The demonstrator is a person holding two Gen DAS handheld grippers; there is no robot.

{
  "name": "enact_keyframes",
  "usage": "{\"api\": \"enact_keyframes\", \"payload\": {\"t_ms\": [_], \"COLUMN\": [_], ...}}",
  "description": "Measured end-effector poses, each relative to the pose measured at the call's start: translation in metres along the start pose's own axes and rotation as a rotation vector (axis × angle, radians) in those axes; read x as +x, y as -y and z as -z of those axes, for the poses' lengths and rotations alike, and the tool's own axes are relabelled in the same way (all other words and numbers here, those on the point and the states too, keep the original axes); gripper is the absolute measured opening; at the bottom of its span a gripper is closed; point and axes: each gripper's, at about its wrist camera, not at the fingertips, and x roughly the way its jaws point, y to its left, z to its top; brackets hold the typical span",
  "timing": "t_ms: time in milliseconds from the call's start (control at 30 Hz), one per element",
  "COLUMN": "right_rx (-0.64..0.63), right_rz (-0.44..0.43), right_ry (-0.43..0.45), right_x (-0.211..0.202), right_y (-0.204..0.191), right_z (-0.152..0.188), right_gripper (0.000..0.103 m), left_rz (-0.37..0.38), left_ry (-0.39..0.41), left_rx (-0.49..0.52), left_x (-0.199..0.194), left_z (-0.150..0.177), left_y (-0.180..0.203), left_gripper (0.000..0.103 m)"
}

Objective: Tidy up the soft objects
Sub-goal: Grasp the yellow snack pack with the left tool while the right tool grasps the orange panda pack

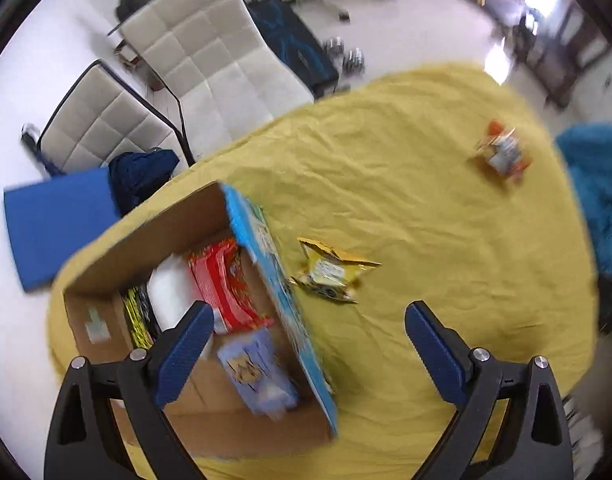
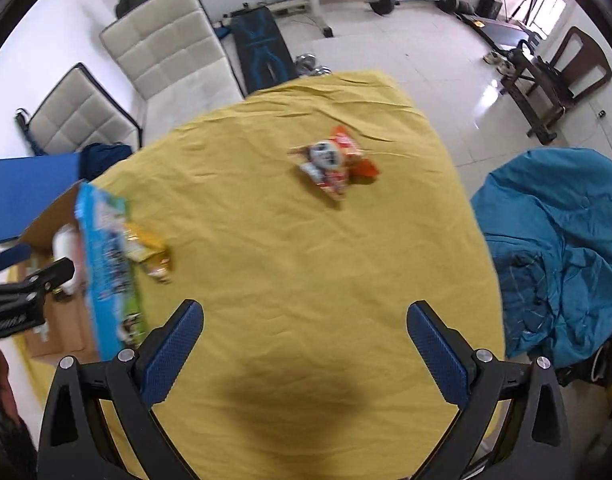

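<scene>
Yellow cloth covers the worktop (image 2: 306, 240), with gym gear and white cushions behind. Both grippers hang empty, jaws spread wide. The left gripper (image 1: 306, 344) hovers at the cardboard box (image 1: 118, 268), which already holds several packets; the yellow snack packet (image 1: 332, 274) lies just outside the box wall, ahead of this gripper and nearer it than the other. The orange packet (image 2: 334, 162) sits well ahead of the right gripper (image 2: 306, 340), near the worktop's middle, probably that gripper's pick.
</scene>
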Motion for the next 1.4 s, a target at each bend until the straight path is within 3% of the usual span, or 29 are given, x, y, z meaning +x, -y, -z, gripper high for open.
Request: {"api": "enact_keyframes", "payload": {"t_ms": [200, 567, 633, 700, 767, 867, 1000, 1100, 1267, 1400], "right_rx": [0.012, -0.022, -0.031, -0.034, -0.035, -0.036, -0.003, 0.072, 0.094, 0.128], "right_rz": [-0.002, -0.002, -0.002, 0.0, -0.013, -0.032, -0.063, -0.12, -0.152, -0.178], "right_ry": [-0.056, -0.146, -0.15, -0.157, -0.155, -0.15, -0.161, -0.175, -0.187, -0.228], "right_x": [0.039, 0.102, 0.109, 0.116, 0.122, 0.132, 0.149, 0.162, 0.184, 0.205], "right_y": [0.042, 0.067, 0.068, 0.069, 0.07, 0.073, 0.079, 0.088, 0.081, 0.075], "right_z": [-0.023, -0.05, -0.055, -0.061, -0.069, -0.084, -0.108, -0.125, -0.153, -0.164], "right_gripper": [0.103, 0.103, 0.103, 0.103, 0.103, 0.103, 0.103, 0.103, 0.103, 0.089], "left_rz": [-0.1, -0.182, -0.194, -0.181, -0.162, -0.138, 0.021, 0.105, 0.148, 0.161], "left_ry": [-0.16, -0.386, -0.415, -0.453, -0.477, -0.434, -0.378, -0.356, -0.324, -0.36], "left_rx": [0.146, 0.283, 0.281, 0.257, 0.232, 0.165, 0.002, -0.061, -0.13, -0.133], "left_x": [0.067, 0.152, 0.162, 0.171, 0.175, 0.171, 0.158, 0.152, 0.152, 0.17], "left_z": [-0.034, -0.038, -0.038, -0.037, -0.034, -0.036, -0.042, -0.046, -0.053, -0.061], "left_y": [0.029, 0.065, 0.066, 0.067, 0.068, 0.067, 0.06, 0.064, 0.07, 0.078], "left_gripper": [0.098, 0.098, 0.088, 0.063, 0.053, 0.046, 0.044, 0.044, 0.044, 0.048]}}
